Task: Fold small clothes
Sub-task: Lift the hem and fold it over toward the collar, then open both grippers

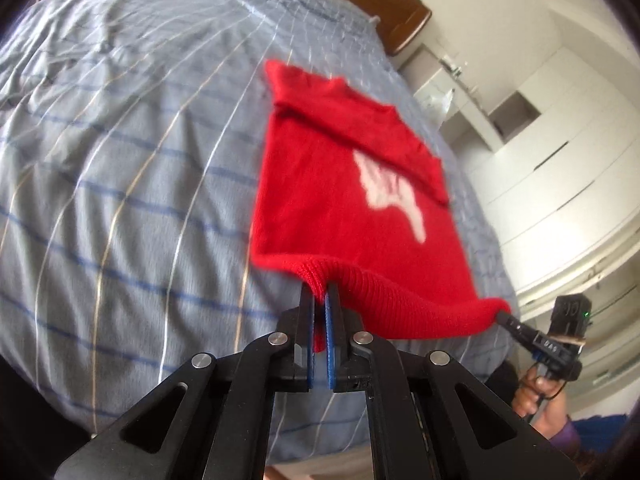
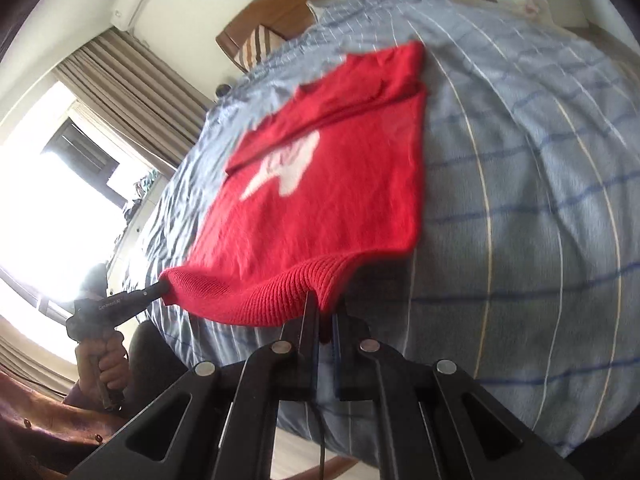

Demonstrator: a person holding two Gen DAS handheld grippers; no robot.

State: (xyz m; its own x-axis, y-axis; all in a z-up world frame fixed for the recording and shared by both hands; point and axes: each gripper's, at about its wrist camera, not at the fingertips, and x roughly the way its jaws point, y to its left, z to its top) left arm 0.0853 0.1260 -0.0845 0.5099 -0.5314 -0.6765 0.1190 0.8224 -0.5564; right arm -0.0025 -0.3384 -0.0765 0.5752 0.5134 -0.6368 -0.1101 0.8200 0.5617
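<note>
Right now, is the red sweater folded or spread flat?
Partly folded: the red sweater has sleeves folded across its chest; both grippers lift its hem.

The small red knitted sweater [image 1: 352, 216] lies on the blue striped bed cover [image 1: 120, 184], the brown wooden headboard [image 1: 400, 20] behind it.

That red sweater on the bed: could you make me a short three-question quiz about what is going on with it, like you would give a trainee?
1. True or false: both the left hand-held gripper and the right hand-held gripper are shut on the red sweater.
2. Which part of the sweater is pinched? A) the collar B) the ribbed bottom hem C) a sleeve cuff
3. Fill in: the sweater lies on a blue striped ____.

Key: 1 true; 2 B; 3 bedspread.
</note>
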